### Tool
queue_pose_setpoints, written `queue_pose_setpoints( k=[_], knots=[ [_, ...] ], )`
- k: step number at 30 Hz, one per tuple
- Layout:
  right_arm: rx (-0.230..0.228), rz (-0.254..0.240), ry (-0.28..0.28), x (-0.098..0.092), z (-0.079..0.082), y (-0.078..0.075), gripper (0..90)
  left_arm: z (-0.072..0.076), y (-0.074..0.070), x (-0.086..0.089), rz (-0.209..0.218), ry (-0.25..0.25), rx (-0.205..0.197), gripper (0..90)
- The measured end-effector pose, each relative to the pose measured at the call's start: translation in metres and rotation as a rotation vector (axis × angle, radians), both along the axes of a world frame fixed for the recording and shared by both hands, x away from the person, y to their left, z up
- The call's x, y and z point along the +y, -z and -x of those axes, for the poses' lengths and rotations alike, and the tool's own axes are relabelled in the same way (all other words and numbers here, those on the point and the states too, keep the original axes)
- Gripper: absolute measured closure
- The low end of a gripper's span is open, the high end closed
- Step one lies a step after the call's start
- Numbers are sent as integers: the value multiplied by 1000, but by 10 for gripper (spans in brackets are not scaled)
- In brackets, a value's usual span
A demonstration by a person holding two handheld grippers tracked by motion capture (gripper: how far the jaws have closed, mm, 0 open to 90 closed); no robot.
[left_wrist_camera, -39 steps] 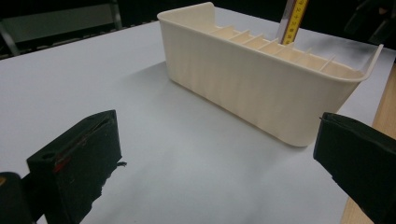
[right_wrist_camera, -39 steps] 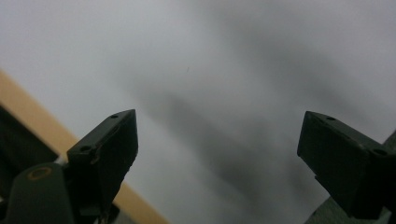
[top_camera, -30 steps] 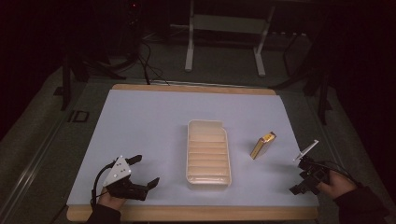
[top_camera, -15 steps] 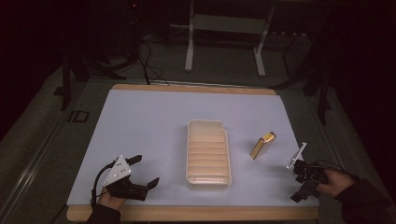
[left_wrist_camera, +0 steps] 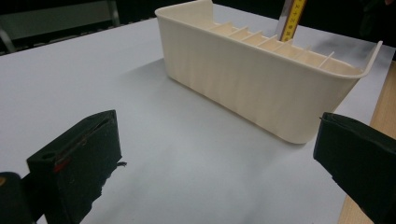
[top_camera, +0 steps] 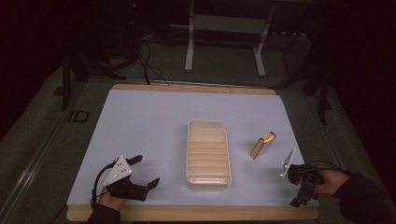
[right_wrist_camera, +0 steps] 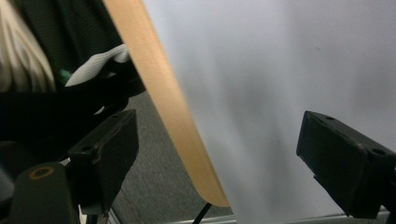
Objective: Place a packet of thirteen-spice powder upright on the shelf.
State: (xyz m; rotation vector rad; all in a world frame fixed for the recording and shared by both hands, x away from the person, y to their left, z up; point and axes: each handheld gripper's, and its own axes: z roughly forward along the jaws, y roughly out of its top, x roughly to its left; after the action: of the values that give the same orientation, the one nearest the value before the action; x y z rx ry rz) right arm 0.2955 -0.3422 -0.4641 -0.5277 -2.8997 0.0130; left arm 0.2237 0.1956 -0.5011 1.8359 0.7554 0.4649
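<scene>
White-topped table with a wood edge; cream ribbed tray in the middle, gold box just right of it.

Smooth plastic tray, wooden table edge

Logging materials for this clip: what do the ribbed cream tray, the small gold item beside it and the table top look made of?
The tray looks like thin moulded plastic, matte cream, with a curled rim and slim dividers. The gold item has a shiny foil-like or metallic wrap; which one is unclear. The table top reads as a smooth matte white sheet over a light wood board, bare at the edge.
</scene>
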Motion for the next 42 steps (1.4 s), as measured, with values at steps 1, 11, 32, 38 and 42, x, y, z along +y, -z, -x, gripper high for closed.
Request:
queue_pose_setpoints(
  k=[1, 11, 32, 38, 42],
  knots=[
    [-2, -1, -11, 2, 1, -1, 131, 0, 0, 0, 0, 0, 0, 10],
    [-67, -71, -129, 20, 6, -16, 140, 0, 0, 0, 0, 3, 4, 10],
    [-154, -77, -291, 44, 0, -51, 142, 0, 1, 0, -7, 8, 11, 10],
    [-188, -84, -308, 46, -6, -63, 145, 1, 2, 1, -12, 7, 12, 10],
    [-213, -75, -306, 45, -12, -74, 150, 2, 1, 2, -13, -3, 4, 9]
  ],
)
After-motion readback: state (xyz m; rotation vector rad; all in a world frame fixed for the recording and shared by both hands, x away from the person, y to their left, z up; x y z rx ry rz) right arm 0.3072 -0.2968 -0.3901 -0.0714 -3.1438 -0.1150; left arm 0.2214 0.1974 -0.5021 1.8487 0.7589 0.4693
